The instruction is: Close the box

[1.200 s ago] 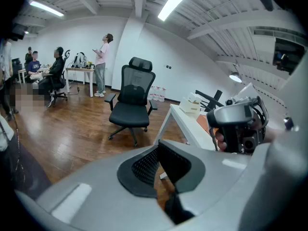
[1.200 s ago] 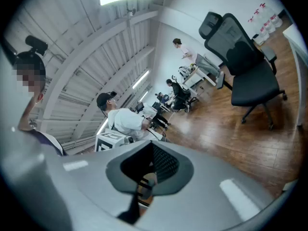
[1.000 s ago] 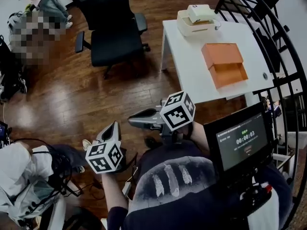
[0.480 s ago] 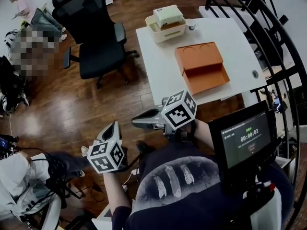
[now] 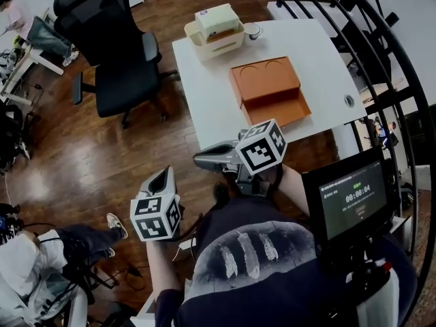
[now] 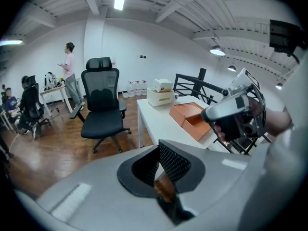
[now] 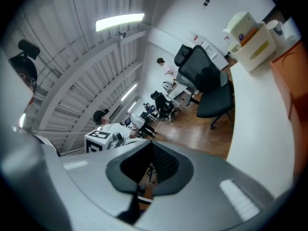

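Note:
An orange box (image 5: 269,92) lies open on the white table (image 5: 204,94), its lid folded back toward the far side. In the left gripper view the orange box (image 6: 191,119) shows ahead to the right. In the right gripper view only a corner of the orange box (image 7: 294,76) shows at the right edge. My left gripper (image 5: 163,177) is held low over the wooden floor, well short of the table, shut and empty. My right gripper (image 5: 199,161) points left in front of the table's near edge, also shut and empty.
A white storage bin (image 5: 214,31) with a cup (image 5: 252,30) beside it stands at the table's far edge. A black office chair (image 5: 112,53) sits left of the table. A black railing (image 5: 381,60) curves along the right. People work at desks (image 6: 53,88) in the background.
The table and orange box have shifted leftward and nearer in the head view as I came closer. Both grippers stay shut, held about the same before my body.

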The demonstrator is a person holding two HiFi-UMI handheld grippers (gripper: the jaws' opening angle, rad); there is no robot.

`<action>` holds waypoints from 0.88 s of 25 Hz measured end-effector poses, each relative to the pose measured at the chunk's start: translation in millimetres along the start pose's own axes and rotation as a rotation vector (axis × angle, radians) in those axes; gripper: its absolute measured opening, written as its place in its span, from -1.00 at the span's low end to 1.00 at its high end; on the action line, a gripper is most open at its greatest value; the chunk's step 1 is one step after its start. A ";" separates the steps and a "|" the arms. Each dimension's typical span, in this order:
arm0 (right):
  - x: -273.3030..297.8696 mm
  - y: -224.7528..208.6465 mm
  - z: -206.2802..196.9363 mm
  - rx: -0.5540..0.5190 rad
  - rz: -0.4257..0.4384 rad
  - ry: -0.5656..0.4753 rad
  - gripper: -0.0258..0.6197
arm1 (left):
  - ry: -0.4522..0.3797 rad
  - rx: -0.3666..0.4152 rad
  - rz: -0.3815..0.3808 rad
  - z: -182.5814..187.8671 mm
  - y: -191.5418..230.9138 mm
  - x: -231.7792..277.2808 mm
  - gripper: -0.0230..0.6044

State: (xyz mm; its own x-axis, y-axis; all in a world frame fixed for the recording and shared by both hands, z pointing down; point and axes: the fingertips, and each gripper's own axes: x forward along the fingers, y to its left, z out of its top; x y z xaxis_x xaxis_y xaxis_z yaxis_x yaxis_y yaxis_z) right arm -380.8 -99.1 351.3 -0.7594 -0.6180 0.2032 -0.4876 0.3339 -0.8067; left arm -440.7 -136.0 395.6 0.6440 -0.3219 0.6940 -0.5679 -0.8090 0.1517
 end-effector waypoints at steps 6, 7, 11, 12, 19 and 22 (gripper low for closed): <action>-38.6 -39.2 6.6 0.011 -0.208 -0.072 -0.91 | -0.015 0.069 -0.179 10.4 -23.9 44.0 -0.88; -47.7 -41.3 10.3 0.015 -0.229 -0.093 -0.91 | -0.009 0.094 -0.204 14.7 -31.4 50.3 -0.88; -83.4 -40.6 18.7 0.012 -0.258 -0.161 -0.91 | 0.021 0.197 -0.304 33.6 -70.7 62.3 -0.88; -91.1 -40.3 22.0 0.005 -0.256 -0.174 -0.91 | 0.025 0.208 -0.316 39.4 -79.3 63.4 -0.88; -162.9 -43.3 25.4 -0.045 -0.187 -0.178 -0.91 | 0.018 0.269 -0.232 63.7 -145.9 76.6 -0.88; -203.3 -46.3 12.5 -0.070 -0.149 -0.118 -0.91 | 0.005 0.226 -0.161 68.5 -179.6 82.5 -0.88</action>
State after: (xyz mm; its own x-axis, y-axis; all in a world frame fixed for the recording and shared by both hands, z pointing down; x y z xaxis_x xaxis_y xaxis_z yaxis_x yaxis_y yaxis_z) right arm -198.4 2.2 340.5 -0.6232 -0.7420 0.2473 -0.6224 0.2790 -0.7312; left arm -250.4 -50.9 377.4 0.7138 -0.1778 0.6774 -0.3289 -0.9391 0.1000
